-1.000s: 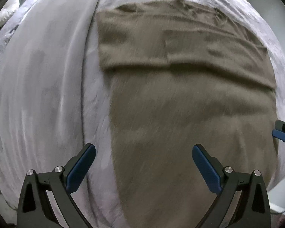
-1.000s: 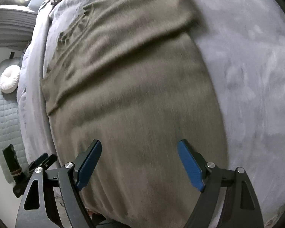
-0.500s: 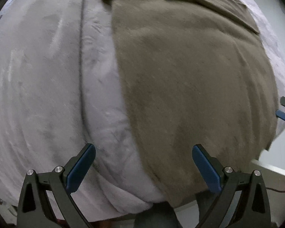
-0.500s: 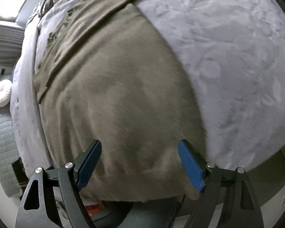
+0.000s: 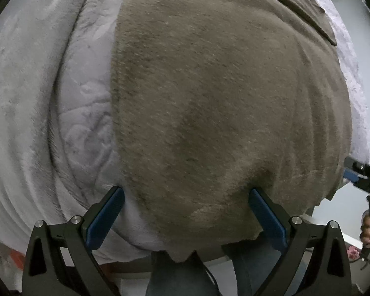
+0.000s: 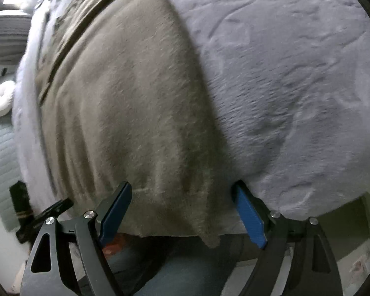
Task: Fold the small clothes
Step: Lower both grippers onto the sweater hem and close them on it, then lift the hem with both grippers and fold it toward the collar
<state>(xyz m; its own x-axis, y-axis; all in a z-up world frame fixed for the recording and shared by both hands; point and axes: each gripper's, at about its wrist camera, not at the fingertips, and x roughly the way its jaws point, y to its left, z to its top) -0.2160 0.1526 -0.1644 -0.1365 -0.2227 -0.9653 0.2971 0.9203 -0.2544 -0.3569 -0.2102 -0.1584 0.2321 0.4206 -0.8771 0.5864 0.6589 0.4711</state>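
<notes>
A brown knit garment [image 5: 222, 103] lies spread on a grey fleece blanket [image 5: 37, 86], its near hem hanging over the front edge. My left gripper [image 5: 185, 209] is open, its blue pads either side of the hem's left corner. My right gripper [image 6: 182, 209] is open, straddling the hem's right corner of the garment [image 6: 125, 113]. The right gripper also shows at the right edge of the left wrist view [image 5: 357, 175]. Neither gripper holds cloth.
The blanket [image 6: 296, 74] covers the surface to the right of the garment. A white round cushion [image 6: 2, 98] lies on a quilted surface at far left. The person's jeans [image 6: 185, 271] are below the front edge.
Both grippers have drawn back toward the near edge and dropped lower. The garment's hem and the blanket's front edge have come into view between the open fingers.
</notes>
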